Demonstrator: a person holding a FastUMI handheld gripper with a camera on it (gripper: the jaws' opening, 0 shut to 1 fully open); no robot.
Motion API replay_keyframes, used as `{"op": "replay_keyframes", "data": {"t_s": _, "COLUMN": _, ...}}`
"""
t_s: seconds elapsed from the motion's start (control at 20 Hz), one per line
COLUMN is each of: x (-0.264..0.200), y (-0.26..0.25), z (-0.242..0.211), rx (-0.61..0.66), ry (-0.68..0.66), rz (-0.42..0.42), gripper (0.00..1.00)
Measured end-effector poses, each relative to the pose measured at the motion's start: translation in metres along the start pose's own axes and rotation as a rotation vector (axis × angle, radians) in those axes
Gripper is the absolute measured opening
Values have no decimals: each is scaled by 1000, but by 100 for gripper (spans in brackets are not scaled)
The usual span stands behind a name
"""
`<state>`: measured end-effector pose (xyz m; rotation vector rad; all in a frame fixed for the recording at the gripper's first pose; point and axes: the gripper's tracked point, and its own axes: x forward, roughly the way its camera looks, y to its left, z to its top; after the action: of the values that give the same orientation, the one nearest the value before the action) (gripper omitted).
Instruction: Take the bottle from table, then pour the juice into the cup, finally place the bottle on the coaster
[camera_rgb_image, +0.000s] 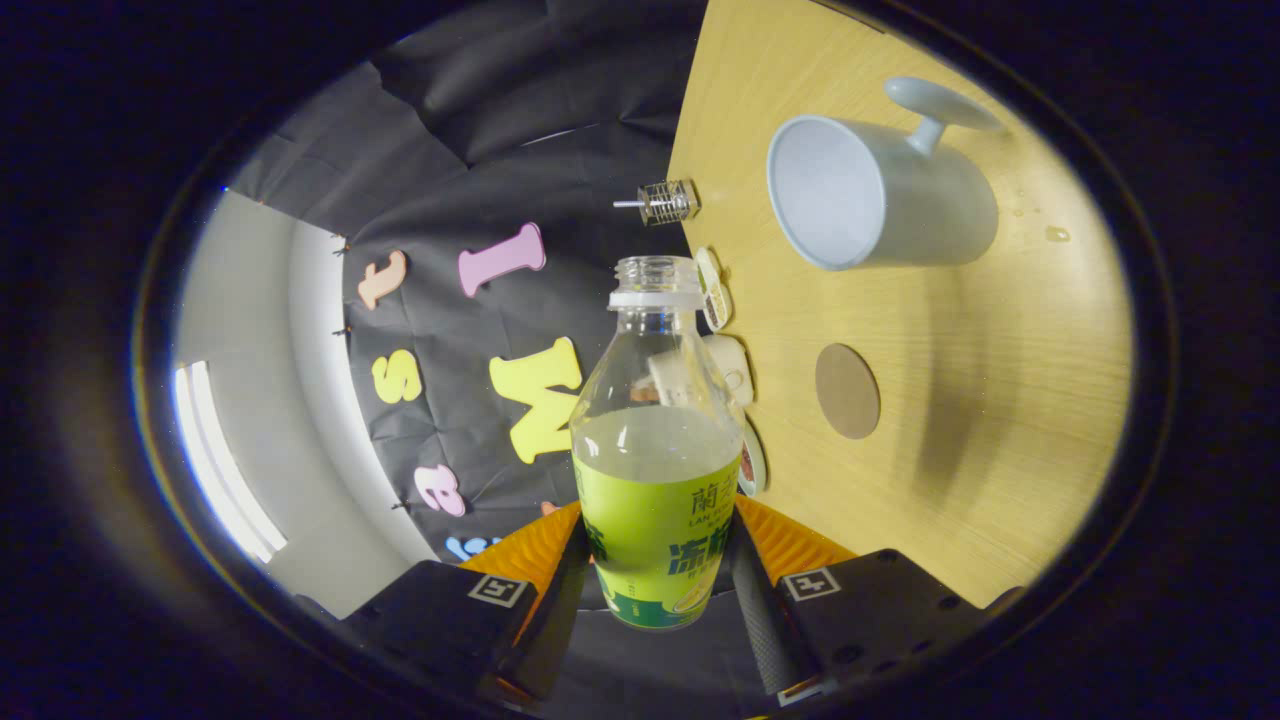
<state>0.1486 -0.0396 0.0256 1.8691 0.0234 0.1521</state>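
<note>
Colours on the tabletop (1000, 400)
Clear bottle (655, 440), green label; pale grey-blue cup (880, 195); brown round coaster (847, 391); light wood-grain tabletop.

We see the open, green-labelled bottle (655, 450) about half full, tilted sideways; pale cup (880, 195) and round brown coaster (847, 391) apart on the bench (1000, 400).

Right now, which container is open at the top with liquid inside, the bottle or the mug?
The bottle, held between the gripper fingers: uncapped, juice inside. The white mug on the table looks empty.
</note>
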Motion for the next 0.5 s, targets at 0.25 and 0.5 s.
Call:
{"op": "replay_keyframes", "data": {"t_s": 0.25, "x": -1, "y": 3, "z": 1, "rx": 29, "ry": -3, "rz": 7, "gripper": 77}}
{"op": "replay_keyframes", "data": {"t_s": 0.5, "x": 3, "y": 8, "z": 6, "rx": 59, "ry": -9, "rz": 22, "gripper": 77}}
